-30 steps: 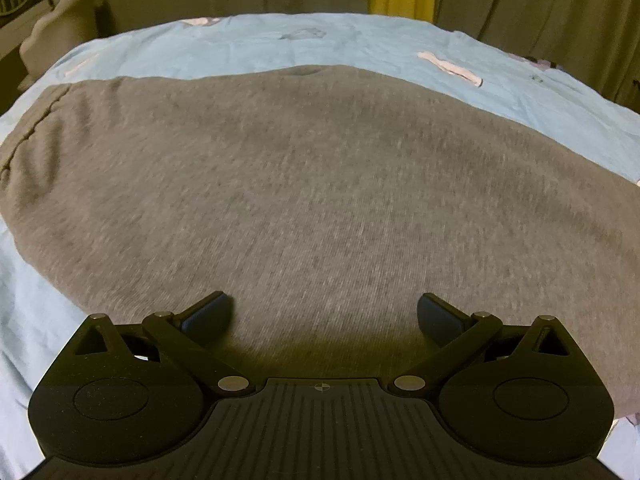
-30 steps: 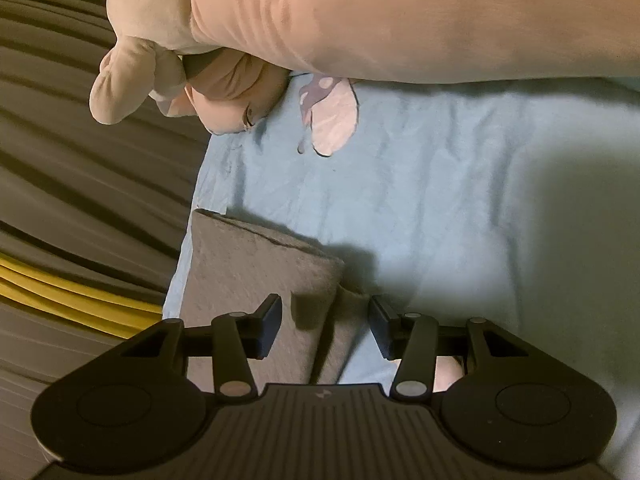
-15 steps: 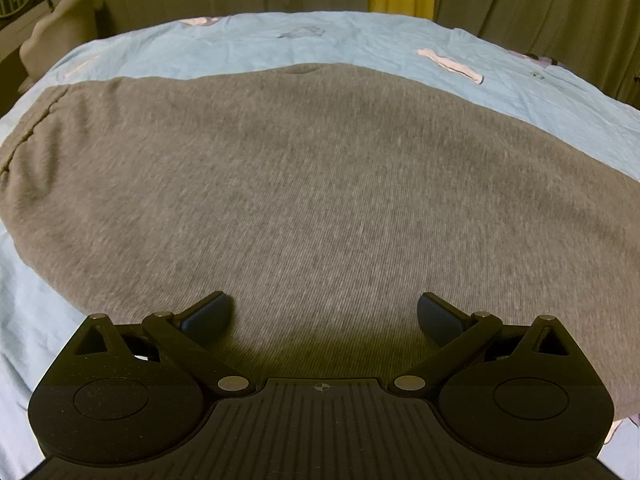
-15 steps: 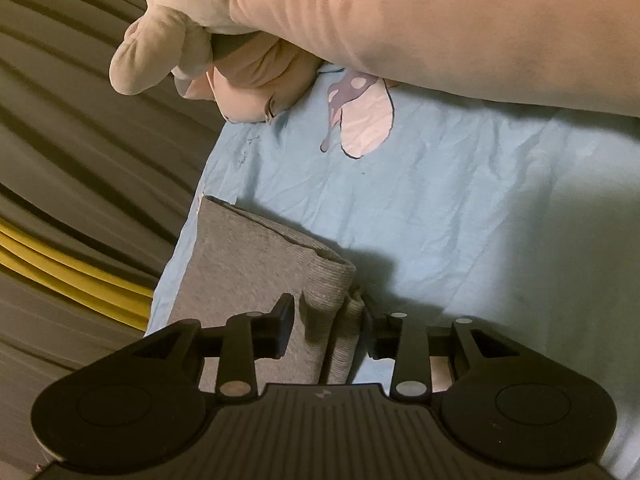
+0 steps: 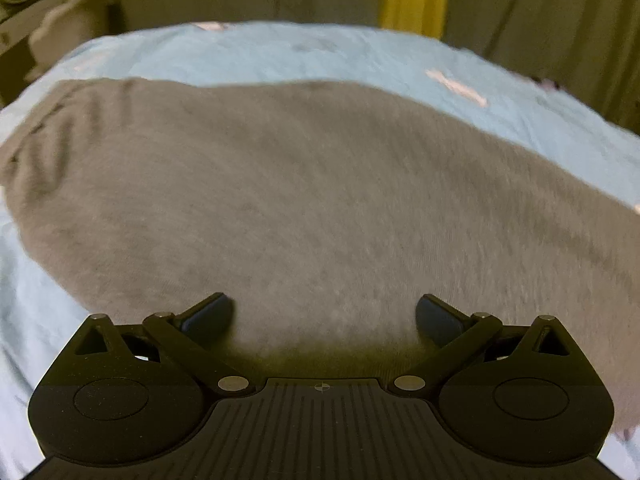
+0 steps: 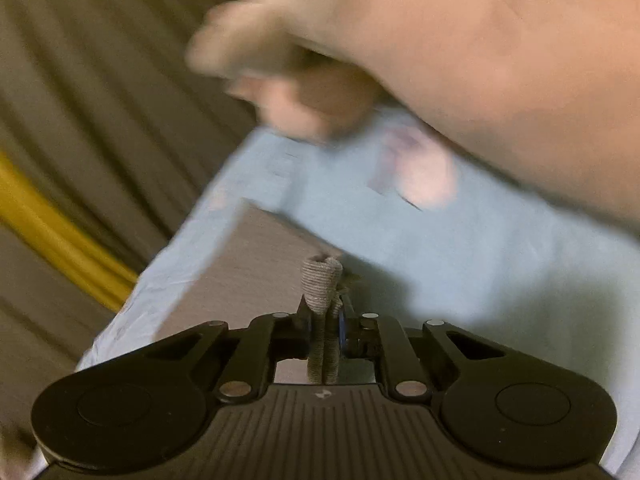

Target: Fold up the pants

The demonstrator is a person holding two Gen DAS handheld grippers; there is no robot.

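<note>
Nearest me, my right gripper (image 6: 325, 320) has its jaws closing on a bunched ribbed hem of the grey pants (image 6: 322, 280), the cloth pinched upright between the pads and poking out above them; I judge the grip good enough to carry, provided both layers of the hem are really in there, which I cannot confirm from this blurred view. My left gripper (image 5: 325, 314) hangs over the broad grey body of the pants (image 5: 320, 200) with its fingers spread wide and nothing between them, so I would use it as an anchor, pressing the cloth down near the intended crease. Beyond the right pads the rest of the leg lies flat on the light blue sheet (image 6: 500, 280), running toward the bed's edge. To fold well, I should lift the hem only enough to clear the fabric, then carry it in one smooth arc toward the waist end, keeping the edges square. Farther off a large pink plush toy (image 6: 480, 60) lies across the sheet; I should steer away from it. Dark curtains (image 5: 540, 20) hang behind.
</note>
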